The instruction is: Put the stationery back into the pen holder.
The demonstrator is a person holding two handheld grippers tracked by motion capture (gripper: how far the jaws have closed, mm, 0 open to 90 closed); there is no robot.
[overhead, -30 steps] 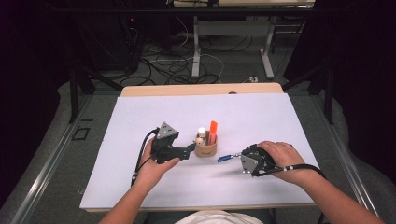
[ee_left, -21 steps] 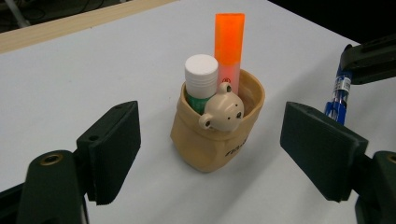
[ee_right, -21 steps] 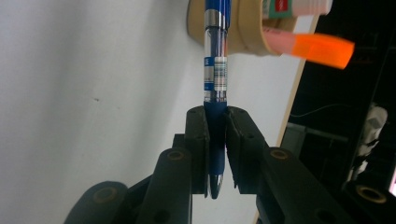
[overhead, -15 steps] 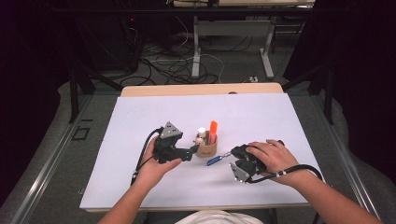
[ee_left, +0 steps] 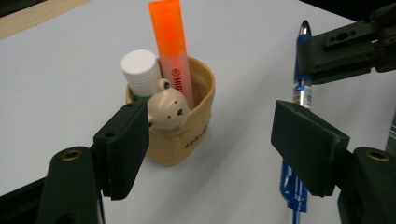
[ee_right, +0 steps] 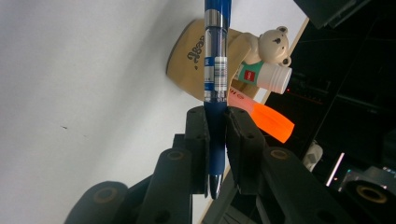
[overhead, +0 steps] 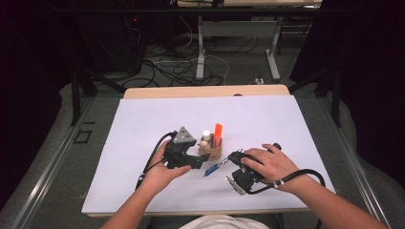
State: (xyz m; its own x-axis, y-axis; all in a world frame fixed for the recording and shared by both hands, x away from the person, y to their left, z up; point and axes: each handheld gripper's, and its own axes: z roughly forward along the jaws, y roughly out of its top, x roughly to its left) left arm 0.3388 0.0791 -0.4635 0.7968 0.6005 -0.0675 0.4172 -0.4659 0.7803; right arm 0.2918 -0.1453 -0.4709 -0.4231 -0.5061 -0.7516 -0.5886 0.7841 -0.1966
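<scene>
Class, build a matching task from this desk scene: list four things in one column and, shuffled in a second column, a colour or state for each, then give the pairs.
1 pen
2 highlighter
3 left gripper
4 bear figure

a open beside the cup
b orange, upright in the cup
c blue, clamped in the right gripper
d cream, on the cup's rim

Pairs: 1-c, 2-b, 3-a, 4-d

Red letters "HIG" run down the orange highlighter [ee_left: 172,51]; the rest is hidden inside the tan cup [ee_left: 187,135], whose own dark print is too blurred to read.
</scene>
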